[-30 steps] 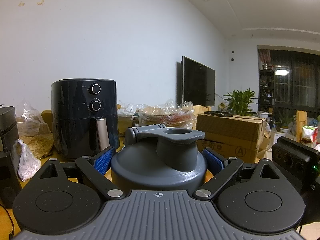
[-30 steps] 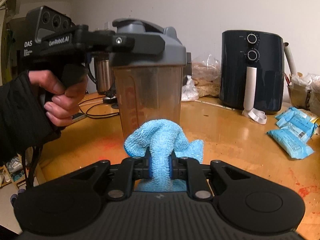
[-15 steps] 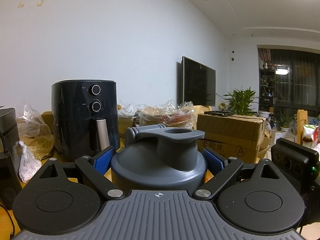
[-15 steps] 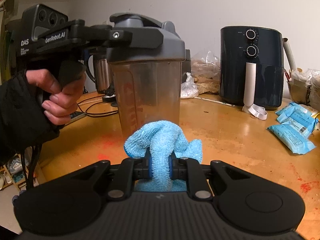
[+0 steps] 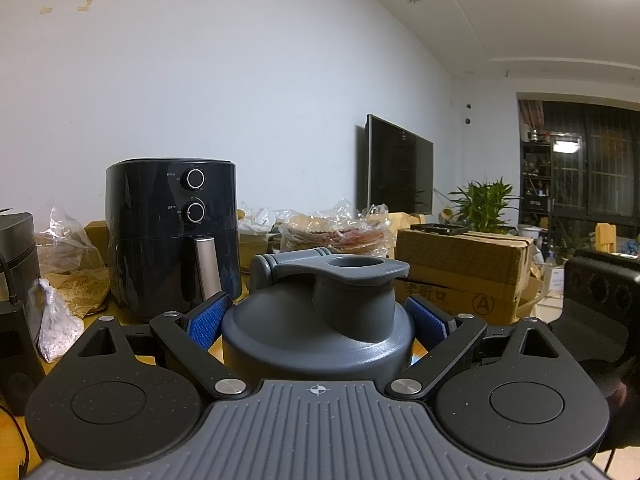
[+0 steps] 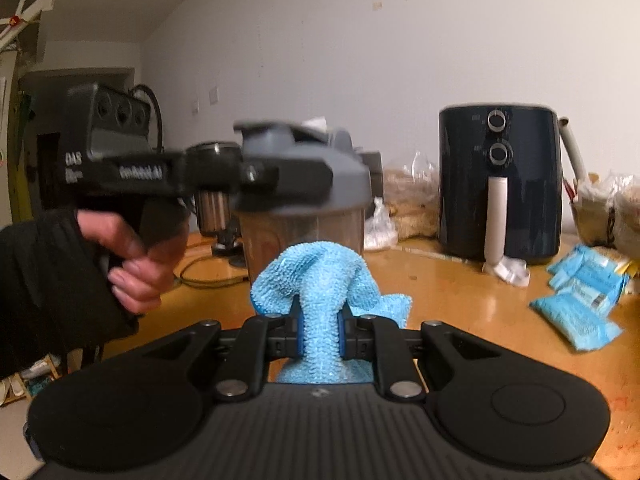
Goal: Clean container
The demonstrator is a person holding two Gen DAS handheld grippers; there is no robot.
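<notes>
So the left tongs (image 5: 318, 320) are clamped around the gray lid (image 5: 320, 320) of the shaker bottle (image 6: 304, 236), blue pads (image 5: 208, 322) pressed on either side of the lid, flip cap and spout facing up. From the right wrist view you can see the bottle is a clear, grimy-looking cup with that gray lid on top, sitting around 11 o'clock from the right tongs (image 6: 320, 330), with the person's hand (image 6: 132, 264) in a dark sleeve gripping the left handle at 9 o'clock. That view is a bit blurry, so I can't tell if the bottle's base is on the tabletop (image 6: 460, 308) or lifted off it. The right tongs are pinched nearly all the way closed on a blue microfiber cloth (image 6: 320, 280), which bunches up above the pads, just in front of the bottle's lower wall; can't say if it's actually touching. Off at 1 o'clock there's a black air fryer (image 6: 498, 184) by the wall, and at 3 o'clock some blue snack packets (image 6: 576, 304) lying on the wood.
</notes>
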